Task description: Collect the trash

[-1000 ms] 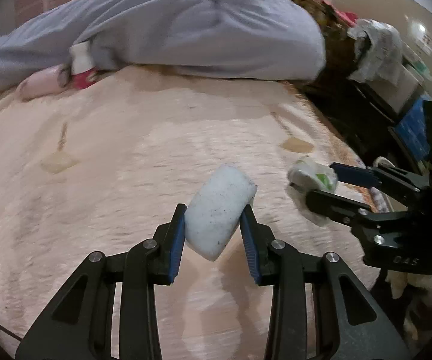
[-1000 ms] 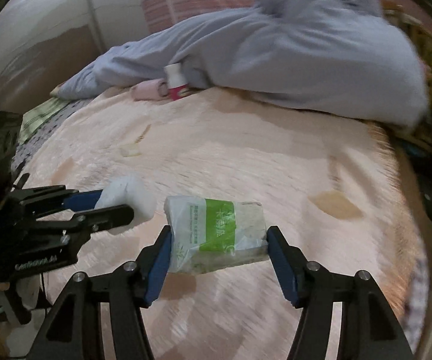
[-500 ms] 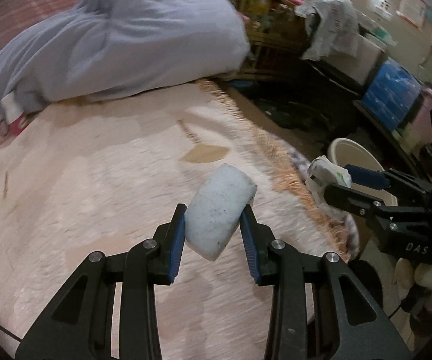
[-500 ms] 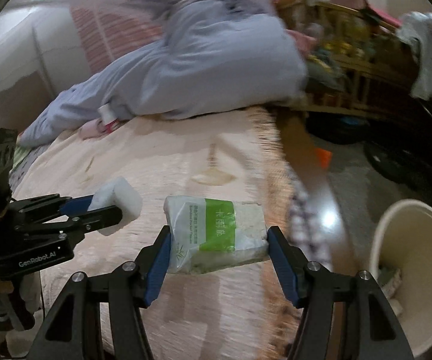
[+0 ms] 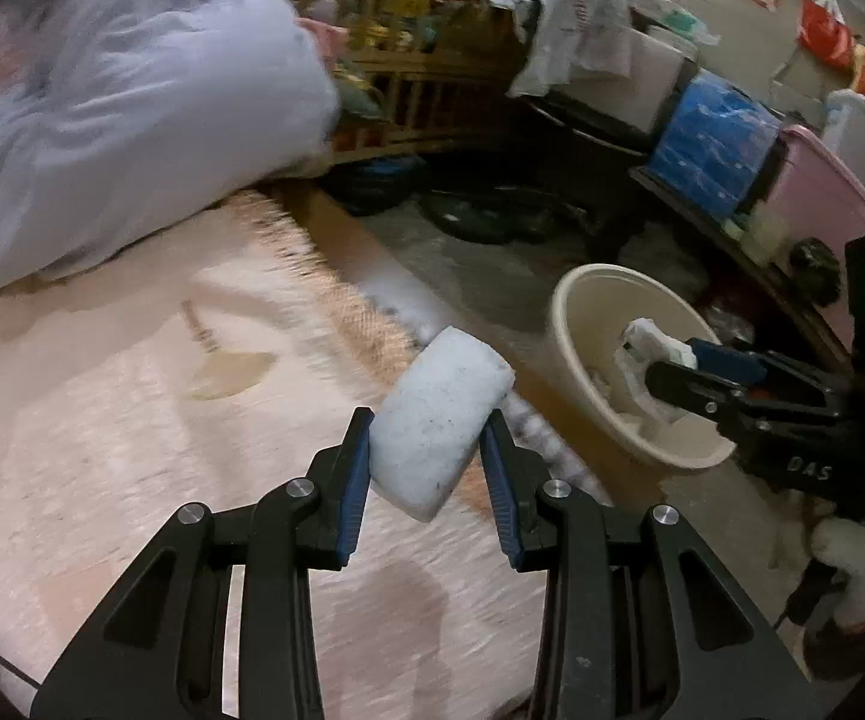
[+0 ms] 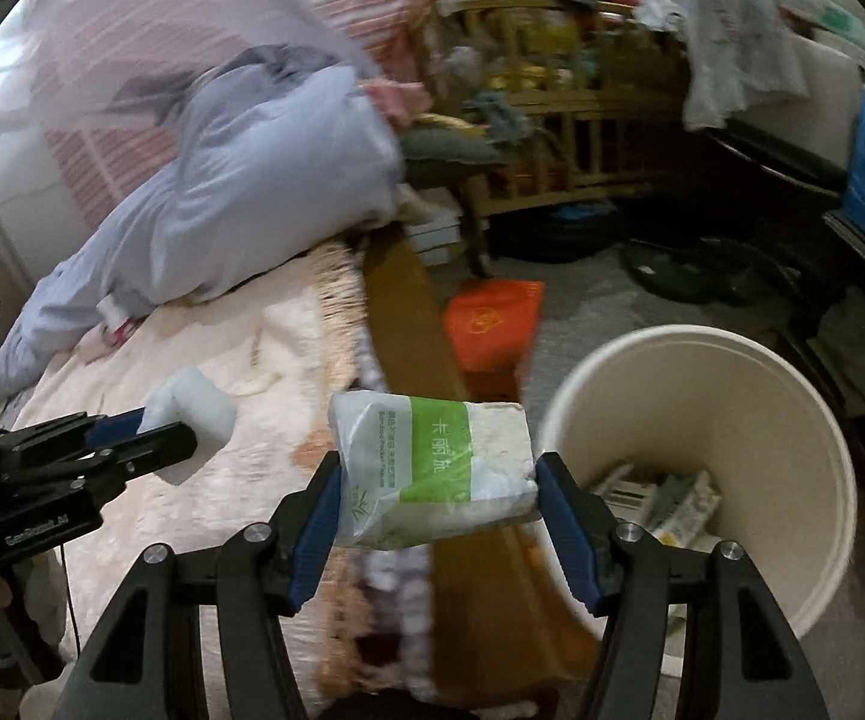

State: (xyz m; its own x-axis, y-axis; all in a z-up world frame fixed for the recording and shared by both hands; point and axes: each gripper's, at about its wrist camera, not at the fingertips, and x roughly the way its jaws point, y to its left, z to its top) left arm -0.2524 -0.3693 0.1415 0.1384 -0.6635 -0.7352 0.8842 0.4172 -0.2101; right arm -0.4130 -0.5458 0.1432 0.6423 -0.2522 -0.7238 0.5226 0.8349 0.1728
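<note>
the bed (image 5: 102,450) took most of both views, covered with a pale pink fluffy blanket with a fringe at its edge, and a grey-blue quilt (image 5: 132,120) was heaped at its far side. beside the bed, on the grey floor, stood the bin (image 6: 816,420), a round cream bucket with smooth walls, and some paper trash was lying at its bottom.

your right gripper (image 6: 438,480) was holding a tissue pack (image 6: 432,468), a soft plastic packet with a green band, its corners a little crushed between the blue pads. in the right wrist view the pack hung over the bed's edge, just beside the bin's rim and not yet clearly above the opening. your left gripper (image 5: 426,450) was closed narrowly on a foam block (image 5: 438,420), white, rough and spotted with dark specks, rounded at one end. it was above the blanket's fringe, farther from the bin.

i think the risk was a release too early: the tissue pack could hit the rim and fall on the floor. the foam looked very light, so it could stick to a pad or drift aside when you let it go. the two grippers were near each other, and if both went to the bin together, they could collide.
</note>
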